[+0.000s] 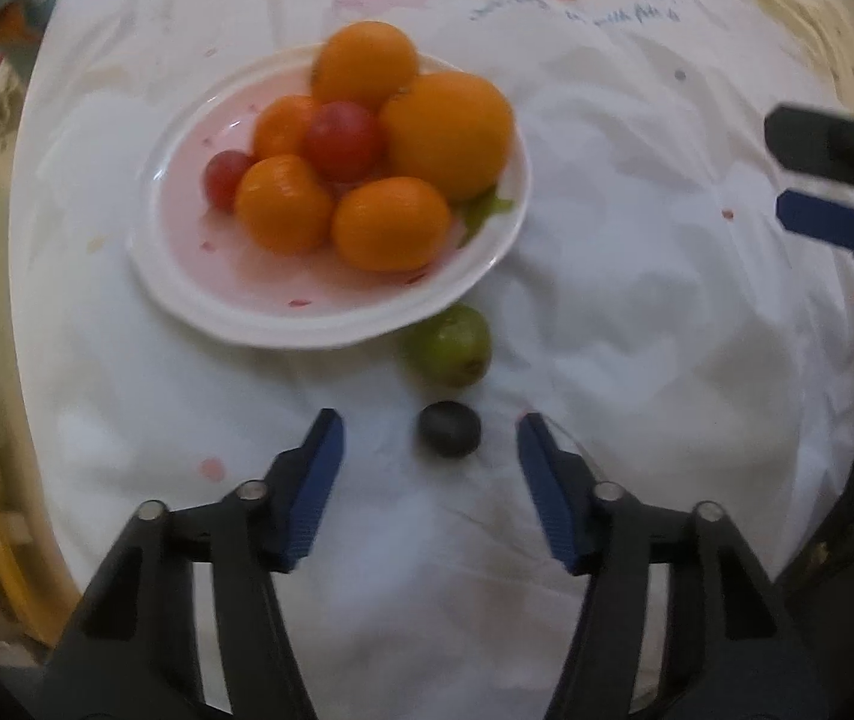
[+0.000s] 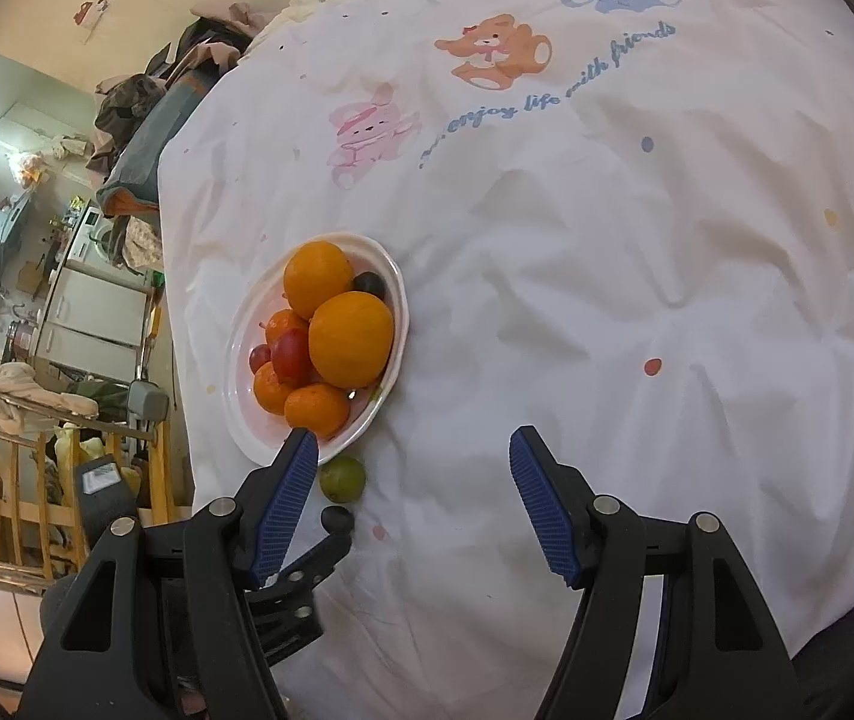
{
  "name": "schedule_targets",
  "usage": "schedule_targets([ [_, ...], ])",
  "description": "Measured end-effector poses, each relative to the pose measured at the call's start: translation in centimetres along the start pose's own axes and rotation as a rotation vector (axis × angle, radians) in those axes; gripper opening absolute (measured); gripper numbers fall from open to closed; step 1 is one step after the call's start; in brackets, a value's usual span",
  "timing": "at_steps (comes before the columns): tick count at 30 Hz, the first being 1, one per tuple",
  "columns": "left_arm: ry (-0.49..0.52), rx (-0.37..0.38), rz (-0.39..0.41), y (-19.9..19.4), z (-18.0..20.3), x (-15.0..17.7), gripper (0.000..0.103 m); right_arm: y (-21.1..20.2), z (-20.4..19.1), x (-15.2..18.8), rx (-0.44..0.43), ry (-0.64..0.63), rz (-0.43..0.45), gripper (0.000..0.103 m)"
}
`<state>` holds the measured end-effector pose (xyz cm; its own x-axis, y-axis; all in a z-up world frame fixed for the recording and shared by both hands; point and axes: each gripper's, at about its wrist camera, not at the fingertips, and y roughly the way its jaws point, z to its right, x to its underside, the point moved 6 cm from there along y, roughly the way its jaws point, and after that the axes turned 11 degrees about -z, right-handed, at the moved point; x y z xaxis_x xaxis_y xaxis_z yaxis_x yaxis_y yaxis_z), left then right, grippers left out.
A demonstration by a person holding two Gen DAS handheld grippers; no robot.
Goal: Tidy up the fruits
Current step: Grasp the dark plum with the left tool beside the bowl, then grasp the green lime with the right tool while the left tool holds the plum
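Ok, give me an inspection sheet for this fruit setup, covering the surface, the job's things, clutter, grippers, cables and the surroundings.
Surface: white printed cloth, wrinkled, with cartoon animals and small reddish stains.
Job's things: white plate heaped with oranges, red fruits and one dark fruit; green fruit on the cloth just off the plate's rim; small dark fruit on the cloth beside it.
Clutter: nothing seen on the cloth besides the fruit.
Grippers: left gripper open, the small dark fruit between its fingertips, pads not touching it; right gripper open, nothing between its jaws.
Cables: nothing seen.
Surroundings: crowded room past the cloth's edge, with piled clothes, appliances and a wooden rack.
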<state>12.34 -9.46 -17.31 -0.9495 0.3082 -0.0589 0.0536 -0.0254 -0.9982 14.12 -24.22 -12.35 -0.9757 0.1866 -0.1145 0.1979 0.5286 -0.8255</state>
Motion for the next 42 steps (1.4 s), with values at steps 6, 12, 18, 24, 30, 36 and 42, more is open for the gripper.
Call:
schedule_targets([
  [6,0.027,0.002,-0.04,1.5,1.0,-0.4,0.025,-0.2,0.4,-0.1,-0.015,0.011,-0.007,0.07],
  [12,0.035,0.027,-0.059,1.1,1.2,-0.2,0.019,0.3,0.3,-0.3,-0.005,0.007,-0.019,0.07],
  [18,-0.041,0.044,-0.02,-0.9,-0.8,0.9,0.019,0.6,-0.2,-0.2,0.006,-0.017,-0.022,0.07],
  [24,-0.157,0.044,0.065,-4.3,-3.7,1.5,0.019,1.2,-0.7,0.2,0.019,-0.039,-0.041,0.07],
  [30,-0.317,0.067,0.158,-6.9,-8.3,1.1,0.019,2.8,-1.3,1.3,0.038,-0.069,-0.079,0.07],
  [36,-0.39,0.084,0.18,-7.8,-10.6,1.4,0.019,5.7,-3.7,3.4,0.134,-0.181,-0.068,0.07],
  [42,-0.441,0.094,0.166,-7.5,-11.6,1.6,0.019,9.9,-6.1,4.6,0.205,-0.344,-0.101,0.064],
])
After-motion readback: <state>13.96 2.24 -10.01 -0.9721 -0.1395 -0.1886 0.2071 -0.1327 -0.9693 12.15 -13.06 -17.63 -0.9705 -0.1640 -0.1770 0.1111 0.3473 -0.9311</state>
